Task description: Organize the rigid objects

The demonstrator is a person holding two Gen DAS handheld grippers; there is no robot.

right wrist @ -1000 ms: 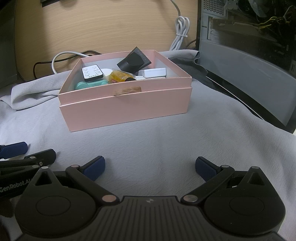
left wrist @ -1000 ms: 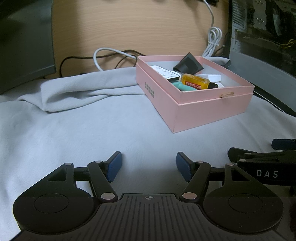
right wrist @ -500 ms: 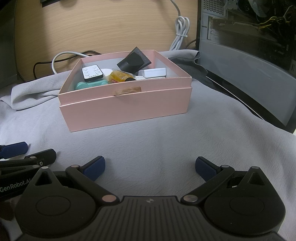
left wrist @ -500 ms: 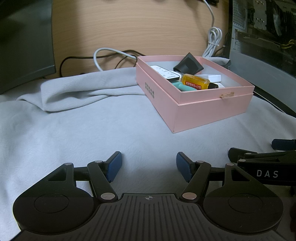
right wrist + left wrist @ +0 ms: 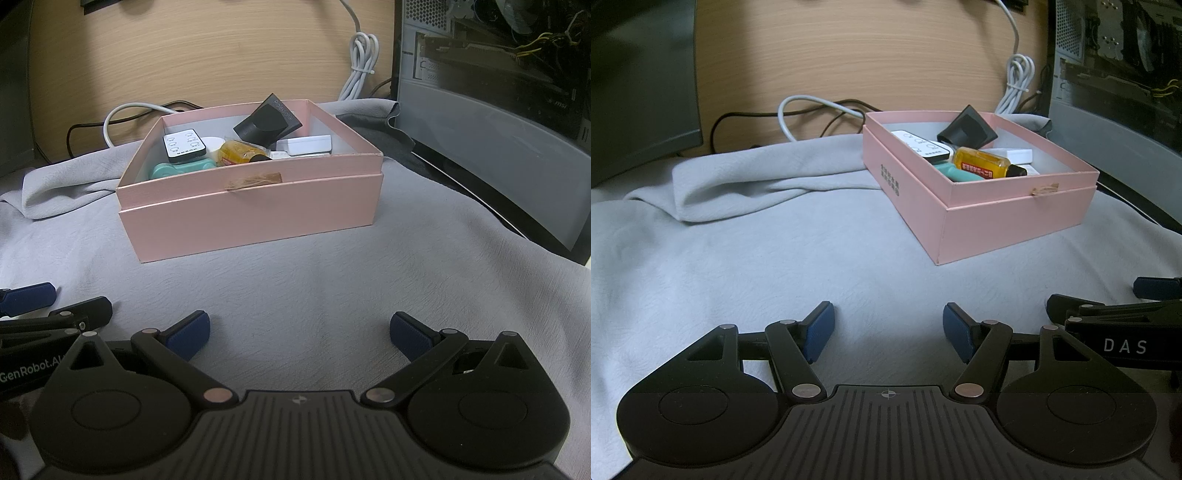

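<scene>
Both claws, left claw (image 5: 886, 328) and right claw (image 5: 299, 332), are held apart and empty above the grey cloth (image 5: 332, 277); the objects are already gathered inside the pink box (image 5: 251, 218), seemingly finished.

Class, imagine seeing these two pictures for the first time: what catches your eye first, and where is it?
The pink box stands out, sitting mid-scene on the grey cloth. Inside it lie a yellow bottle, a white remote and a black nozzle. Below, the left gripper and right gripper are open and hold nothing.
</scene>
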